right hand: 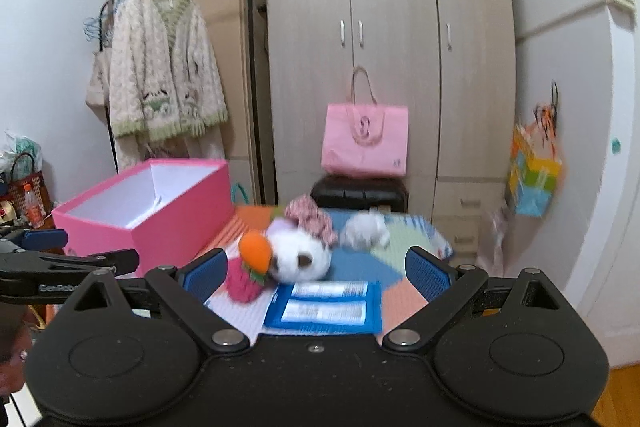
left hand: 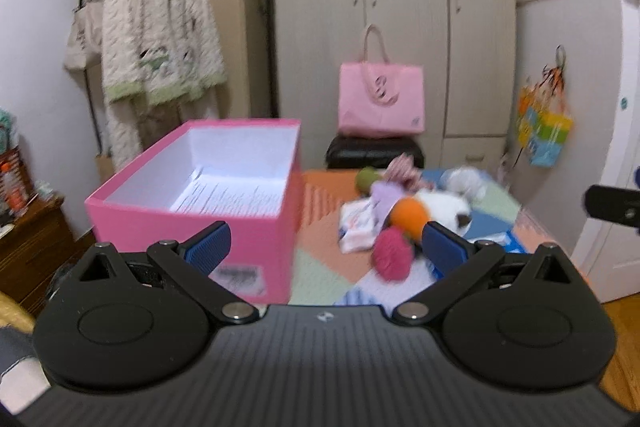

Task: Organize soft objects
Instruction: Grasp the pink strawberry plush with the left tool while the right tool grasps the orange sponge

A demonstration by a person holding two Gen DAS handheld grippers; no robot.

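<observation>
An open pink box (left hand: 260, 243) (right hand: 160, 231) with a white inside stands at the left of a patchwork-covered table (left hand: 320, 279). To its right lies a heap of soft things: a pink knitted ball (left hand: 394, 255) (right hand: 242, 285), an orange ball (left hand: 408, 215) (right hand: 256, 251), a white plush (left hand: 444, 207) (right hand: 300, 253), a patterned cloth (right hand: 312, 219), a white fluffy toy (right hand: 366, 231) and a green ball (left hand: 368, 179). My left gripper (left hand: 326, 248) is open and empty, before the box's near right corner. My right gripper (right hand: 316, 273) is open and empty, short of the heap.
A blue packet (right hand: 328, 307) lies nearest my right gripper, a white tissue pack (left hand: 358, 227) beside the heap. Behind the table a pink bag (right hand: 364, 143) rests on a black stool (right hand: 360, 193) before a wardrobe (right hand: 388, 27). A clothes rack with a cardigan (right hand: 160, 67) stands at back left.
</observation>
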